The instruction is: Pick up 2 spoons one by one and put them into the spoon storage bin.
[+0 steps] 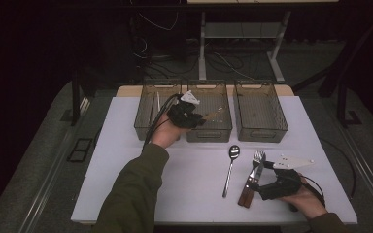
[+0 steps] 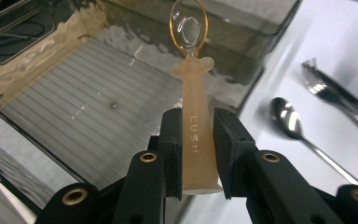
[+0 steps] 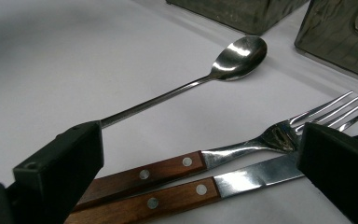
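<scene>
We have the plastic spoon (image 2: 193,107) clamped by its peach handle in the left gripper (image 2: 195,140), both pads tight on the handle, clear bowl end pointing away from the jaws. In the high view the left gripper (image 1: 187,115) is up over the middle bin (image 1: 209,130), with the spoon (image 1: 215,114) sticking out above the bin's floor. In the left gripper view the spoon is in the air above that ribbed floor, not touching it.

Three smoky clear bins in a row at the far edge of the desk (image 1: 126,160): left bin (image 1: 143,130), middle, right bin (image 1: 261,130). Something pale and thin lies in the left one; we can't tell what.

Near side of the desk: a metal spoon (image 1: 230,167) lies flat, bowl toward the bins. Just right of it, a fork (image 1: 256,162) and a knife (image 1: 247,191) with wooden handles lie side by side, touching.

Our right gripper (image 1: 258,177) sits low at the fork and knife. In the right gripper view its jaws stand wide apart, released, with the fork (image 3: 242,149) and knife (image 3: 251,175) between them and no pad pressing on either. The metal spoon (image 3: 200,77) is just beyond.
</scene>
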`<state>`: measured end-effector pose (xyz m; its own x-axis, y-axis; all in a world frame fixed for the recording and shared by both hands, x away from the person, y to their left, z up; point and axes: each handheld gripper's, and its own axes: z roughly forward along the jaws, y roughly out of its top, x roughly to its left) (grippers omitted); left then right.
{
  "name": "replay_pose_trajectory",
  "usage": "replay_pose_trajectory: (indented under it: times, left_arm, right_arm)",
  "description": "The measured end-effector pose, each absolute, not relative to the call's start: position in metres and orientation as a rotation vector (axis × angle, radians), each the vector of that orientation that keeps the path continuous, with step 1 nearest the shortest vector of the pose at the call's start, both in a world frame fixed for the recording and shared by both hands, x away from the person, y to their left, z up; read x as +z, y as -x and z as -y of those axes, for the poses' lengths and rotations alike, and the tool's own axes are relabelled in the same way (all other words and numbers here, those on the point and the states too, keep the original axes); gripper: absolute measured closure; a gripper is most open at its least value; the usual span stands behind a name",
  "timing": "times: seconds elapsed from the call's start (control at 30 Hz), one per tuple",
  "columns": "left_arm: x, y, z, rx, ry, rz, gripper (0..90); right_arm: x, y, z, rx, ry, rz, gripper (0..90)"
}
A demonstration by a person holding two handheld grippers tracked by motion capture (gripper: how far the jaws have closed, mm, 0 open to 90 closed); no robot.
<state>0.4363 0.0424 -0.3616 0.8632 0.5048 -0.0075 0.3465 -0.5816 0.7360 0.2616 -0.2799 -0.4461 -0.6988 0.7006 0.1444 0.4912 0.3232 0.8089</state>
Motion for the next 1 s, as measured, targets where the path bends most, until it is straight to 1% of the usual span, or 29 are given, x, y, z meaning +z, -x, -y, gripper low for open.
replay_pose_trajectory:
  times: [0.23, 0.43, 0.47, 0.53, 0.77, 0.93, 1.0]
  left_arm:
    - [-0.376, -0.447, -0.040, 0.261, -2.281, -0.682, 73.2]
    - [-0.381, -0.450, -0.039, 0.232, -2.295, -0.696, 71.7]
    - [-0.382, -0.450, -0.038, 0.218, -2.288, -0.711, 70.1]
    - [-0.383, -0.451, -0.039, 0.233, -2.272, -0.712, 59.8]
    - [-0.373, -0.445, -0.045, 0.226, -2.191, -0.711, 44.9]
    - [-0.366, -0.430, -0.056, 0.217, -2.117, -0.702, 37.3]
    - [-0.364, -0.421, -0.061, 0.215, -2.120, -0.690, 33.1]
  right_arm:
    - [-0.446, -0.262, 0.281, 1.307, -1.090, -2.357, 0.9]
    - [-0.446, -0.262, 0.282, 1.307, -1.087, -2.359, 0.8]
    - [-0.446, -0.262, 0.282, 1.307, -1.087, -2.359, 0.8]
    - [-0.446, -0.262, 0.282, 1.308, -1.085, -2.357, 0.8]
    - [-0.446, -0.262, 0.282, 1.310, -1.085, -2.354, 0.8]
    - [-0.445, -0.263, 0.283, 1.315, -1.104, -2.342, 0.9]
    - [-0.445, -0.263, 0.283, 1.317, -1.105, -2.342, 0.9]
